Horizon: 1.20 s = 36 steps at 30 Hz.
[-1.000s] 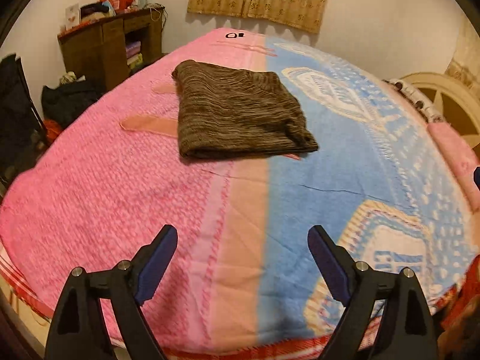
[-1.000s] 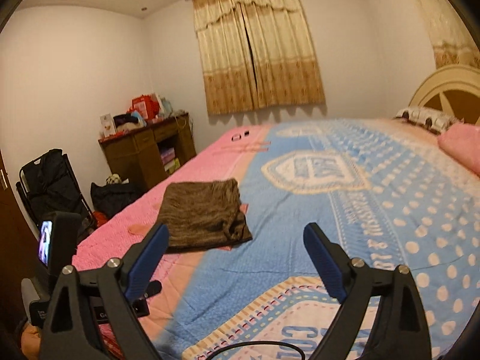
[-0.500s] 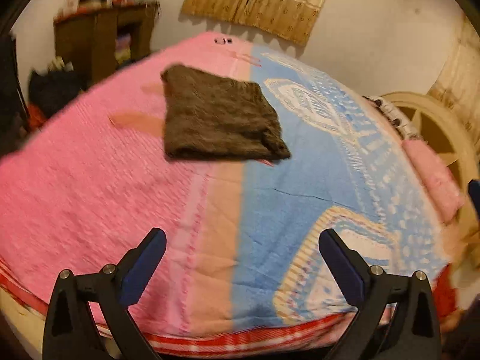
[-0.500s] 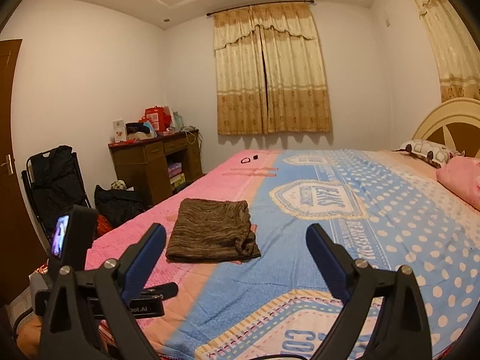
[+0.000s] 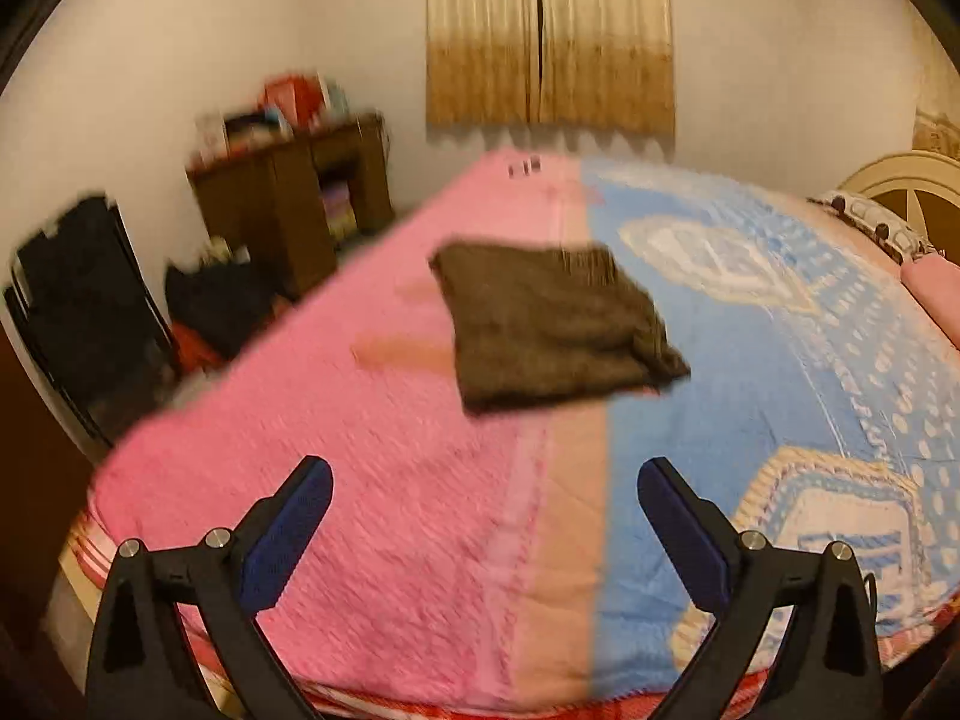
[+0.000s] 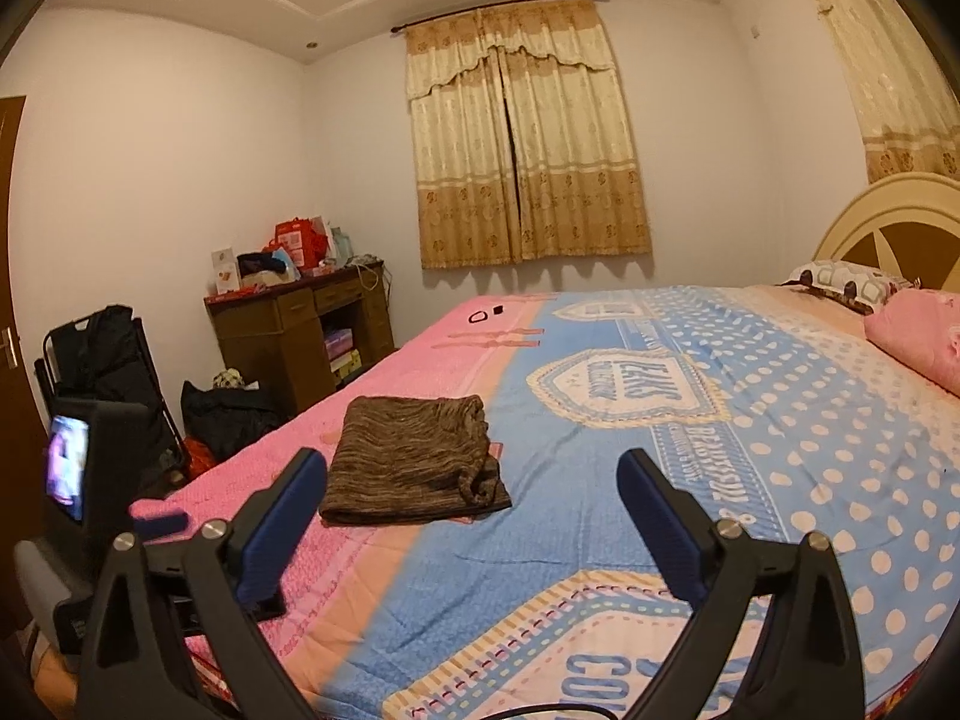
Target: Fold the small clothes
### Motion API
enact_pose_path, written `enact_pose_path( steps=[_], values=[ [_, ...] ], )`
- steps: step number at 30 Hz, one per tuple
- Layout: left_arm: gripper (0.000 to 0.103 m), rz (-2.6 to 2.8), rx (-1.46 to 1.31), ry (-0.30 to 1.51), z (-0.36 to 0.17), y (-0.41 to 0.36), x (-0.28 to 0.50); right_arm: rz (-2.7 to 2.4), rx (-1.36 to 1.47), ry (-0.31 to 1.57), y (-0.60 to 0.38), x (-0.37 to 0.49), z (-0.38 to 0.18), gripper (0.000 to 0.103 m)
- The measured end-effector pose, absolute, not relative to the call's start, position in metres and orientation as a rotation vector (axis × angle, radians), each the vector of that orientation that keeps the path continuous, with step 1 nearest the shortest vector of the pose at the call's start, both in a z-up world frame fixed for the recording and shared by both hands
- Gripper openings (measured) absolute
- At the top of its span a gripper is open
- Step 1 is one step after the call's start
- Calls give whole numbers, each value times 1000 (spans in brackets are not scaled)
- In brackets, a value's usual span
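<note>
Jaws of the left gripper (image 5: 483, 480) stand spread wide with nothing between them, over the near edge of the bed (image 5: 372, 480). Jaws of the right gripper (image 6: 471, 474) are opening, also with nothing between them; they hang above the same near edge, further toward the blue side.

Brown cloth (image 6: 411, 461) lies folded into a flat, roughly square stack on the bed, well apart from both grippers. It sits mostly on the pink part of the blanket, its right edge reaching the tan stripe (image 5: 564, 540) that divides pink from blue. One corner on the right side is bunched and curled. The left wrist view is blurred, so the weave shows only in the right wrist view.

Blanket covers the whole bed; a crest print (image 6: 624, 387) lies on the blue half. Two small dark items (image 6: 486, 315) rest near the far edge on the pink half. Pillows (image 6: 924, 336) lie at the headboard (image 6: 882, 222) end.

Beyond the bed's left edge stand a wooden desk (image 6: 300, 330) with clutter on top, a black bag (image 6: 228, 414) on the floor and a black chair (image 6: 102, 348). Curtains (image 6: 522, 144) hang closed on the far wall.
</note>
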State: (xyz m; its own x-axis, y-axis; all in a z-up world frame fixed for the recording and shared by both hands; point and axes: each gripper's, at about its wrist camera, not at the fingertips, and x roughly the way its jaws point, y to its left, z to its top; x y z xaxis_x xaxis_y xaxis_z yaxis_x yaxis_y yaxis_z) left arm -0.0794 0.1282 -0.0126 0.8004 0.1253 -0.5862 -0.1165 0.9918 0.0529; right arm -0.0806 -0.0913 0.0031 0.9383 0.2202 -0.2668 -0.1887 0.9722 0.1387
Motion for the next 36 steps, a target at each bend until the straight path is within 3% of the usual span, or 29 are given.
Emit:
enact_pose_path(
  steps=[12,36],
  values=[
    [102,147,38,550,0,123,-88,182,149,283,-101,-78,-1,102],
    [102,195,69,649,-18,120,-45,203,155,395,-98,-31,-22,102]
  ],
)
